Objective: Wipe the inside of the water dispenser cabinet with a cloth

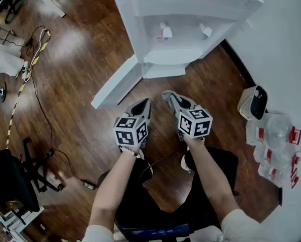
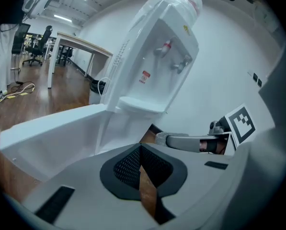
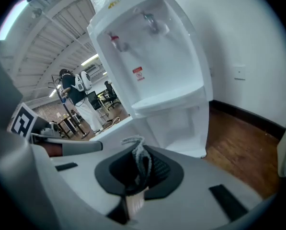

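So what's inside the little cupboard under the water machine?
Only bare white walls show inside the open cabinet. Part of it is hidden behind the right tool, which pinches a grey cloth.

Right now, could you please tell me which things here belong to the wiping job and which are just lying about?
Job: white plastic water dispenser; its open white cabinet door; grey cloth pinched in the right gripper.
Lying about: clear red-capped plastic bottles; yellow-and-black floor cable; black office chair.

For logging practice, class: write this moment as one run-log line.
left tongs shut, empty | right tongs shut on cloth | door open | both tongs short of cabinet
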`<state>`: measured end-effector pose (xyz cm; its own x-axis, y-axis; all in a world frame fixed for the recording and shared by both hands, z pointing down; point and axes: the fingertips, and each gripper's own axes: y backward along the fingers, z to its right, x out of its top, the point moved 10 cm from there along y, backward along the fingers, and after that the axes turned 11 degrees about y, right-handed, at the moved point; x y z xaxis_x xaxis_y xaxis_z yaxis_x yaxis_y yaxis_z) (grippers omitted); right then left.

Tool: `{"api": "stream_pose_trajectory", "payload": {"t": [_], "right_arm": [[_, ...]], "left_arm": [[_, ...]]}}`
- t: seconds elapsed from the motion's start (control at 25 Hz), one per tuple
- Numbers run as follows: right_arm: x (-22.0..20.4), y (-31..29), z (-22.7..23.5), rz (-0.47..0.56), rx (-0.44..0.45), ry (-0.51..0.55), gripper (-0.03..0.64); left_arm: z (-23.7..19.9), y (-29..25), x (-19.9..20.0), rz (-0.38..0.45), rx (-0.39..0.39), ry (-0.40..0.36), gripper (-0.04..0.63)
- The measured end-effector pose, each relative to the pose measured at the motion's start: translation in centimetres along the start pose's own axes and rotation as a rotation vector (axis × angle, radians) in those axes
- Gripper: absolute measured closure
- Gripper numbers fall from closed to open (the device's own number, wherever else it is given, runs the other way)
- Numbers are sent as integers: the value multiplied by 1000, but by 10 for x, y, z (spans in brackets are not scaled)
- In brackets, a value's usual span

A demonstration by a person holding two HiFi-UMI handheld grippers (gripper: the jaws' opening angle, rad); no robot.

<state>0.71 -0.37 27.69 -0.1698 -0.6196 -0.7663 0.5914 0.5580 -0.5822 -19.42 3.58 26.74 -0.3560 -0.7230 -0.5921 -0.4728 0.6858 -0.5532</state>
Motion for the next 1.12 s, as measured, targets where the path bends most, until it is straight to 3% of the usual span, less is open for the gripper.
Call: {"api": "stream_pose_trajectory", "payload": {"t": [0.2, 0.4, 0.76, 0.84, 1.0, 1.12], "right_arm": [[-39, -81, 28, 84, -6, 35, 588], [-60, -141, 56, 203, -21, 48, 586], [-72, -209, 82, 551, -2, -19, 587], [-67, -221, 85, 590, 6, -21, 586], [-50, -241, 88, 629, 33, -48, 586], [-32, -240, 78, 709, 63, -14, 586]], "left_arm": [[-38, -63, -18, -12, -27, -137, 600], [-75, -112, -29, -5, -6, -247, 600], [-101, -144, -7, 70, 48, -230, 600], [-96, -142, -1, 91, 48, -232, 600], [-90, -141, 4, 130, 75, -162, 600], [-86, -142, 3, 125, 75, -167, 600]]}}
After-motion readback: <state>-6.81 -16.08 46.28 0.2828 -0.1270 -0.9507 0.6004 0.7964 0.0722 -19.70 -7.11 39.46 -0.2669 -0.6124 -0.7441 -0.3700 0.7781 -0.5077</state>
